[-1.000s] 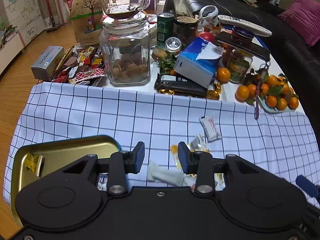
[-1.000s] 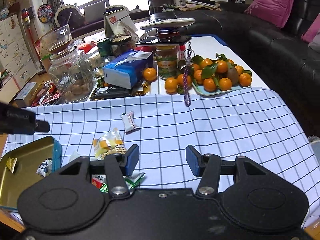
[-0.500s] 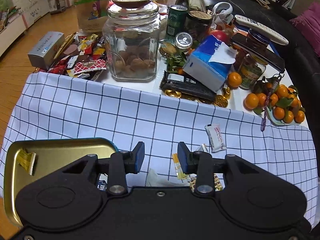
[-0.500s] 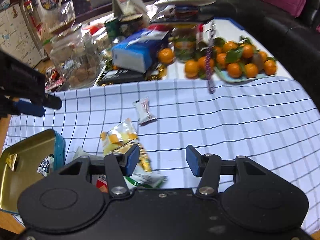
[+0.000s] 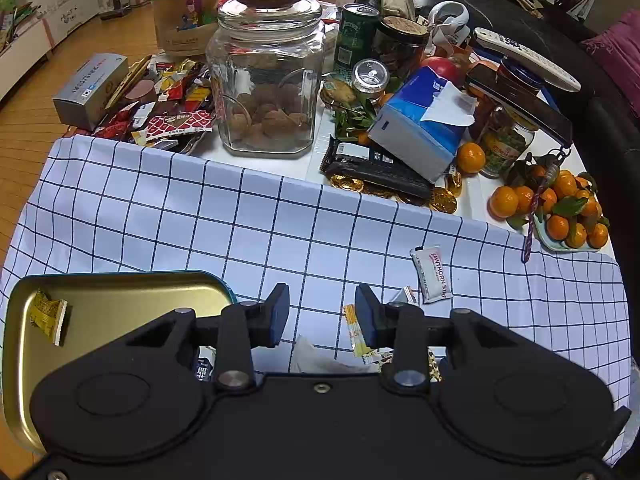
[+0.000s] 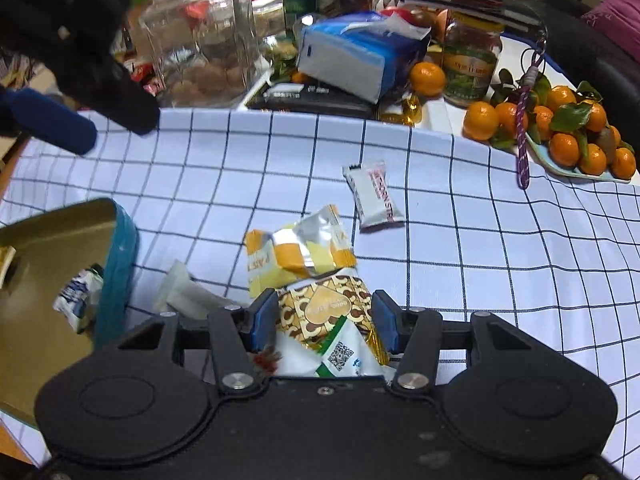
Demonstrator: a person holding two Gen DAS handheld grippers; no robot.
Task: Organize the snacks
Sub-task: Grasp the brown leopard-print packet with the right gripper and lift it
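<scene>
On the checked cloth lies a pile of snack packets. My right gripper (image 6: 324,318) is open and low over it, its pads either side of a gold-and-brown packet (image 6: 324,304) that overlaps a green-and-white one (image 6: 344,356). Just beyond lie a yellow-and-silver packet (image 6: 300,248) and a white packet with red lettering (image 6: 374,196). The gold tin (image 6: 120,248) stands at the left with a blue-and-white packet (image 6: 78,300) inside. My left gripper (image 5: 322,314) hangs open and empty above the cloth beside the tin (image 5: 120,292), which also holds a yellow sweet (image 5: 48,316).
Behind the cloth the table is crowded: a glass jar of nuts (image 5: 266,92), a blue tissue box (image 5: 420,136), red snack packets (image 5: 160,116), gold coins and a plate of mandarins (image 5: 560,208). A purple cord (image 6: 522,136) hangs onto the cloth. A black sofa lies at the right.
My right gripper has come down and forward onto the snack pile and now straddles the gold-and-brown packet. The left gripper has edged a little toward the cluttered back of the table, still open.
</scene>
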